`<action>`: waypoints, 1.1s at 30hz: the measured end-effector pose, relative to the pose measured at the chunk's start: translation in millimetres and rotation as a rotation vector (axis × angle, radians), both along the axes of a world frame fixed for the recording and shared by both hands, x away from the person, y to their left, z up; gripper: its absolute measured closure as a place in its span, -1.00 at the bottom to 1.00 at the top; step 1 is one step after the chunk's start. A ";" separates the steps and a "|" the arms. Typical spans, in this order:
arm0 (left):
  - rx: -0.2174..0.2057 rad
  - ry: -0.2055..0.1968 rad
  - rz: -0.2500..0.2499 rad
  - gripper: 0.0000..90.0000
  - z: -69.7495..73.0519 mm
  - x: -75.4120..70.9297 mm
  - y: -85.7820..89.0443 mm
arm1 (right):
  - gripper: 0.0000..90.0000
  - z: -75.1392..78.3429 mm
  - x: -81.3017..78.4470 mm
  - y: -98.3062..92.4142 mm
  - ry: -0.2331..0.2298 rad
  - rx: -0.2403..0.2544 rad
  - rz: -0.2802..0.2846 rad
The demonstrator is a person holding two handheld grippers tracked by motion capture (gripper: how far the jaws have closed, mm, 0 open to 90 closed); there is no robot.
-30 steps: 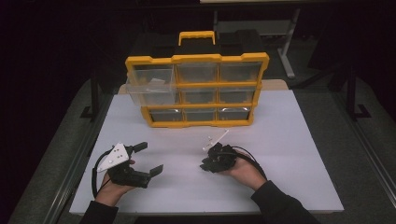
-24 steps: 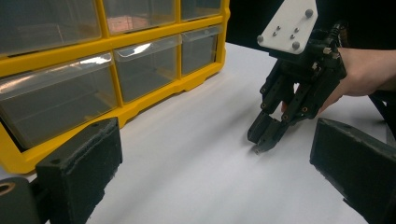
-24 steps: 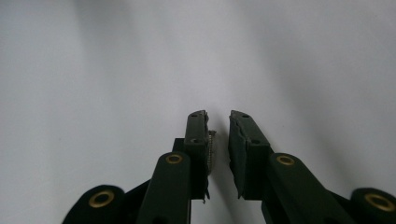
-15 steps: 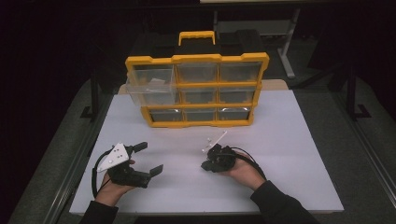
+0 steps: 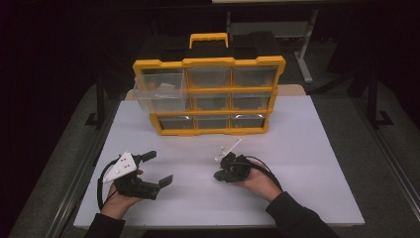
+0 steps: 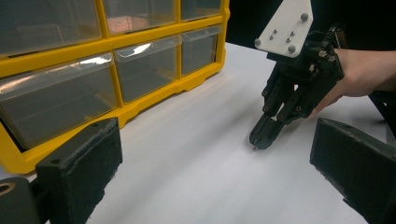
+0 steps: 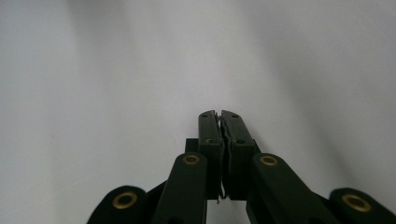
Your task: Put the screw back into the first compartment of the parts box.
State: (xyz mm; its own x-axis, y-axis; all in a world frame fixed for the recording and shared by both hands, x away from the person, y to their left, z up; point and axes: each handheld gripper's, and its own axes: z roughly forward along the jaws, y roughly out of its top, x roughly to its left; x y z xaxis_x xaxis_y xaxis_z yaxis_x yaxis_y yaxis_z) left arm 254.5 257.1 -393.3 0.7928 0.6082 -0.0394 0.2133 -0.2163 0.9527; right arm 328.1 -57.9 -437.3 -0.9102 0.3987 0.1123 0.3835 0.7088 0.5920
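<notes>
plainly, the right tongs (image 5: 218,175) are pinching shut on a tiny thin metal piece (image 7: 220,198) at the white desk (image 5: 307,148), tip pressing down to lift it. the left tongs (image 5: 157,168) are waiting open nearby, while the yellow plastic organiser with clear drawers (image 5: 210,94) is standing behind with its top-left drawer (image 5: 159,92) pulled out, probably to receive it.

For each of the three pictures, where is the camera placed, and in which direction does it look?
High view: above the person's side, looking forward and down on the white table; both hands show.
Left gripper view: on the left gripper, facing the organizer and right gripper.
Right gripper view: on the right gripper, looking down at the table.
Shared: the right gripper.
</notes>
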 end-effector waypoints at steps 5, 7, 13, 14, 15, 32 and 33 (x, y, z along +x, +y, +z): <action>0.000 0.000 0.000 -0.96 0.0 -0.1 -0.5 | 0.94 6.2 -0.3 -1.5 0.007 0.012 -0.005; 0.000 0.001 0.000 -0.96 0.1 -0.1 -0.4 | 0.94 8.4 -0.2 -2.3 0.007 0.014 -0.006; -0.004 -0.003 -0.002 -0.96 0.2 -0.1 -0.8 | 0.94 17.5 0.6 -5.8 0.015 0.030 -0.011; -0.004 -0.003 -0.002 -0.96 0.2 -0.1 -0.8 | 0.94 18.4 0.7 -5.9 0.014 0.035 -0.012; -0.003 -0.002 -0.001 -0.96 0.2 -0.1 -0.6 | 0.94 20.3 0.3 -6.1 0.020 0.038 -0.019; -0.009 0.002 0.005 -0.96 0.0 0.1 -0.4 | 0.94 47.4 3.7 -11.7 0.034 0.092 -0.011; -0.010 0.001 0.005 -0.96 0.0 0.1 -0.4 | 0.94 49.5 4.2 -12.2 0.026 0.087 -0.007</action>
State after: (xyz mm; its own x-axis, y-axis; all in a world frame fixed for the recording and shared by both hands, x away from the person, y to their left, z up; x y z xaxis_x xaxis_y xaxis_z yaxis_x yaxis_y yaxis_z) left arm 254.6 256.7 -393.4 0.7898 0.6117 -0.0460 0.2153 -0.2062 0.9545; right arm 332.3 -70.1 -387.8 -0.9036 0.3931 0.1704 0.4046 0.6520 0.6412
